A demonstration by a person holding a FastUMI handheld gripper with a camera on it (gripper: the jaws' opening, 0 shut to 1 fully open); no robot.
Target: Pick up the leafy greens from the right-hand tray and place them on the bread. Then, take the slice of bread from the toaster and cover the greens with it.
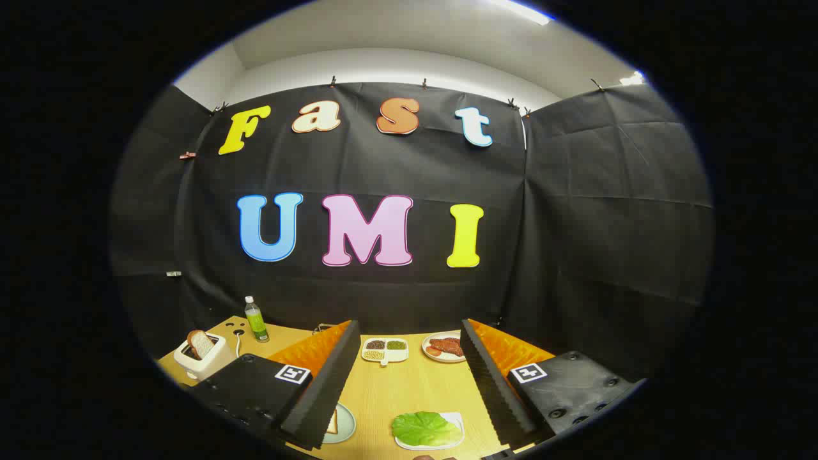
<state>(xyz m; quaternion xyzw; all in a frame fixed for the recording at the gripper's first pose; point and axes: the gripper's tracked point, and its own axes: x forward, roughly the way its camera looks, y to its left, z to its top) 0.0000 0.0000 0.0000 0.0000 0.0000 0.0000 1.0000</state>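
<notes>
Holding the gripper (409,383) high above the wooden table (409,390), you have its fingers spread wide with nothing between them. The leafy greens (424,428) lie on a white tray (455,421) low between the fingers, nearer the right one. The bread (332,423) that should receive them sits on a pale round plate (345,427), tucked partly behind the left fingertip, so most of it is hidden from you. The second slice (201,344) stands upright in the white toaster (206,359) off to the left, next to a green bottle (256,319). Beyond the fingers are a divided dish of beans (385,349) and a plate of meat (443,347); leave both alone.

The step in hand looks like the reach for the greens, not yet begun. Lower the gripper and shift it slightly right so the leaf sits midway between the fingers. Come down steeply, since the leaf lies flat and will likely be floppy; aim to pinch a raised fold near its middle rather than scraping the tray. Close gently, then lift straight up before carrying it left to the bread.
</notes>
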